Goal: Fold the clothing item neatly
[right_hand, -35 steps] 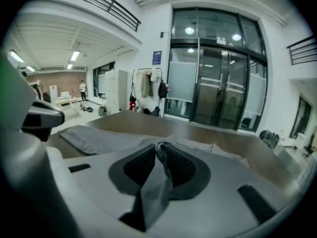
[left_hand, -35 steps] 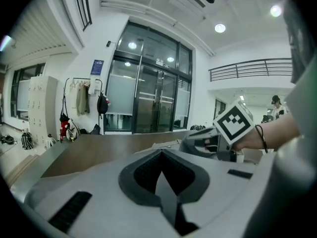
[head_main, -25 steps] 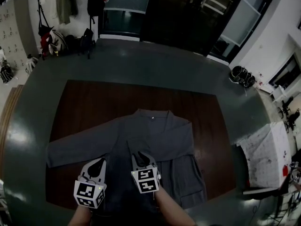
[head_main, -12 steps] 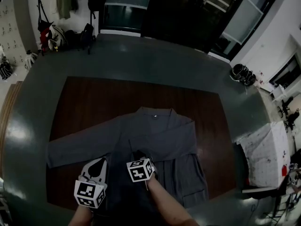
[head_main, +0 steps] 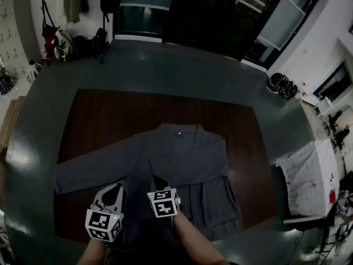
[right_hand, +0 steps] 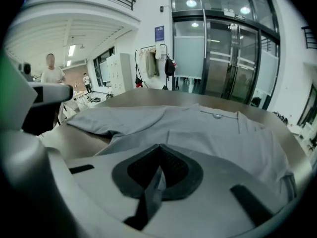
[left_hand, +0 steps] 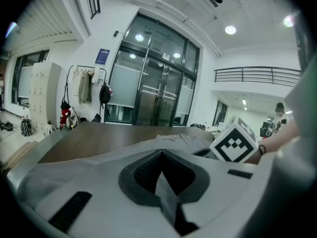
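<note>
A grey long-sleeved collared jacket (head_main: 190, 159) lies flat on the dark brown wooden table (head_main: 110, 115). Its hem is at the near edge and one sleeve stretches toward the left edge. The left gripper (head_main: 116, 188) is clamped on a fold of its cloth near the hem. The right gripper (head_main: 158, 180), just beside it, has just closed and pinches cloth too. A grey-green floor (head_main: 182, 65) surrounds the table. Glass doors (head_main: 146, 4) and a laden coat rack (head_main: 71, 4) stand beyond its far edge.
</note>
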`<action>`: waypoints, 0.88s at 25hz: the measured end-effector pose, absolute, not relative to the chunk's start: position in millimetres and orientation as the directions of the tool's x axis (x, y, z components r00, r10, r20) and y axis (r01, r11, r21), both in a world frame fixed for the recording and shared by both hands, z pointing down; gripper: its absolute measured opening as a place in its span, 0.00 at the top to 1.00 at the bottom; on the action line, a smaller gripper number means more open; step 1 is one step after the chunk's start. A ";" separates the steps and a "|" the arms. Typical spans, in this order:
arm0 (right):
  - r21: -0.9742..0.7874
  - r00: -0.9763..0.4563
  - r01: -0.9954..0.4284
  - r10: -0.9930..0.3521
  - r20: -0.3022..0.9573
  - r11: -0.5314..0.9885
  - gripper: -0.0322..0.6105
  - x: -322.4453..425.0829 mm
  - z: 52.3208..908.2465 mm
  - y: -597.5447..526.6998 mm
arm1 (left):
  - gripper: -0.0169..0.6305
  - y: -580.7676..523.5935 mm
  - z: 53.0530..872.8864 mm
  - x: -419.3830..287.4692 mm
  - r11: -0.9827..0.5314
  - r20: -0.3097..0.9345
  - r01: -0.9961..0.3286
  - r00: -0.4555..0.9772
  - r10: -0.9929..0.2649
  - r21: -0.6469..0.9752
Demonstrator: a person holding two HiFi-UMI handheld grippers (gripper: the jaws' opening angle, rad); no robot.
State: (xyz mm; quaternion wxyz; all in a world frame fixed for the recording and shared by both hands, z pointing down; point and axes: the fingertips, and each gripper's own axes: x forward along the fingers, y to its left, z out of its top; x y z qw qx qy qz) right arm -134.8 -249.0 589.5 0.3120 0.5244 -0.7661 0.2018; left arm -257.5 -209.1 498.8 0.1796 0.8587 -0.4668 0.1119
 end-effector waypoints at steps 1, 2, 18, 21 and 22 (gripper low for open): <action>0.008 -0.257 -0.934 -0.689 0.677 0.357 0.97 -132.7 583.7 -244.8 | 0.96 -207.4 497.4 -258.3 -0.496 0.359 -0.845 0.535 -0.765 0.202; 0.001 -0.258 -0.939 -0.706 0.659 0.344 0.97 -129.8 576.7 -240.2 | 0.96 -205.2 495.2 -259.1 -0.490 0.357 -0.849 0.528 -0.770 0.198; -0.122 -0.525 -0.848 -0.786 0.327 0.516 0.97 -148.9 466.3 -155.9 | 0.96 -124.8 471.0 -249.6 -0.304 0.342 -0.943 0.332 -0.879 0.136; -0.168 -0.606 -0.792 -0.722 0.335 0.587 0.97 -177.7 459.6 -137.4 | 0.96 -113.6 469.4 -263.7 -0.277 0.357 -0.953 0.303 -0.883 0.123; -0.186 -0.631 -0.772 -0.700 0.333 0.608 0.97 -188.0 456.1 -132.1 | 0.96 -112.1 468.2 -271.5 -0.265 0.357 -0.956 0.292 -0.887 0.123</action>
